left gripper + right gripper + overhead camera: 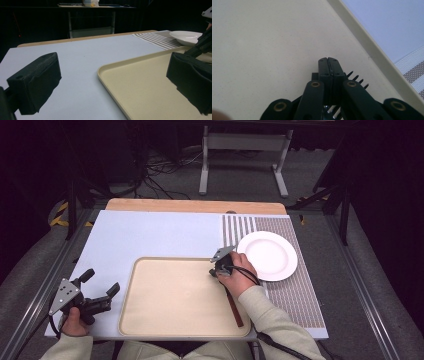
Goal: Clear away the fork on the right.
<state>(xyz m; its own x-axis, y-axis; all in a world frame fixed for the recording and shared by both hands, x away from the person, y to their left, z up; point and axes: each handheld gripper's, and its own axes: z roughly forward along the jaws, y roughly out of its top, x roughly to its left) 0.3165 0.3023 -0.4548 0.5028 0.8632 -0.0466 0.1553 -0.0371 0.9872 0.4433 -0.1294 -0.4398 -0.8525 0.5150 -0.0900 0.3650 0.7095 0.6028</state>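
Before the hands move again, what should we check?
1. Right gripper jaws shut: ok.
2. Fork really gripped: cannot tell; its tines poke out beside the shut jaws.
3. Left gripper open with nothing in it: ok.
4. Tray flat on the table, with bare room on it: ok.
5. Plate empty, beside the tray: ok.

A lab-like recording room: black curtains (pixel 385 165) all round, loose cables (pixel 160 170) on grey carpet and a white metal stand (pixel 245 150) beyond the table (pixel 150 230), far past the right hand-held gripper (pixel 218 267).
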